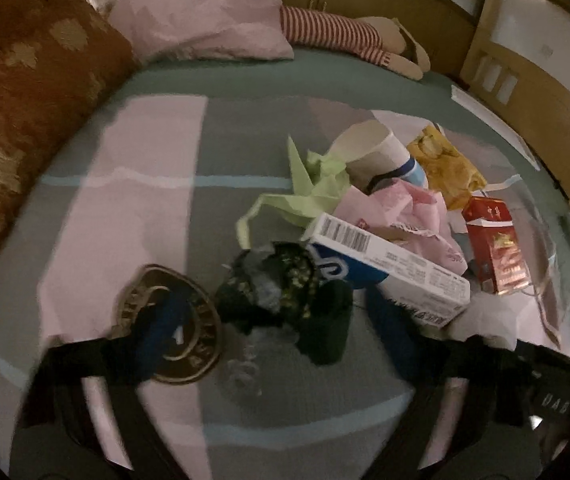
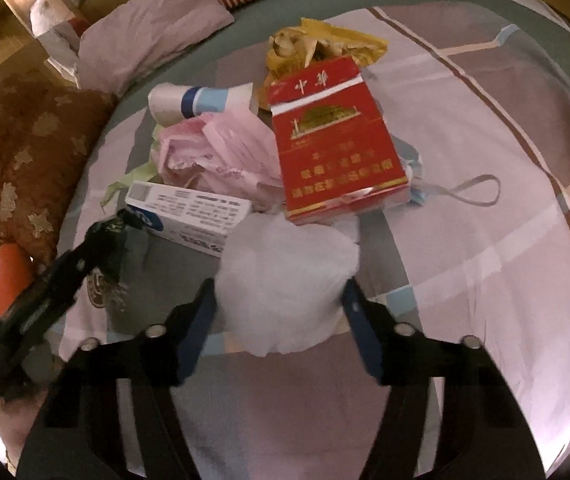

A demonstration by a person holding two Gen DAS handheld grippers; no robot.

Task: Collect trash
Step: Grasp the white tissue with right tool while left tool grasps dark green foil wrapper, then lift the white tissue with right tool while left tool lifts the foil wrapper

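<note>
Trash lies in a pile on the bed: a red cigarette pack (image 2: 337, 140), a white and blue carton (image 2: 193, 216), pink crumpled plastic (image 2: 221, 148), a paper cup (image 2: 201, 100), a yellow snack bag (image 2: 325, 46) and green paper (image 1: 313, 188). My right gripper (image 2: 279, 300) is open around a white crumpled tissue (image 2: 289, 276). My left gripper (image 1: 273, 320) is open around a dark crumpled wrapper (image 1: 281, 284), next to a round gold medal-like disc (image 1: 173, 328). The carton (image 1: 389, 268) lies just beyond the left gripper's right finger.
A brown patterned cushion (image 1: 25, 92) and a pink pillow (image 1: 205, 16) lie at the bed's far left. A striped soft toy (image 1: 345, 36) lies at the back. A light blue face mask strap (image 2: 473, 192) lies right of the cigarette pack. Wooden furniture (image 1: 525, 92) stands at right.
</note>
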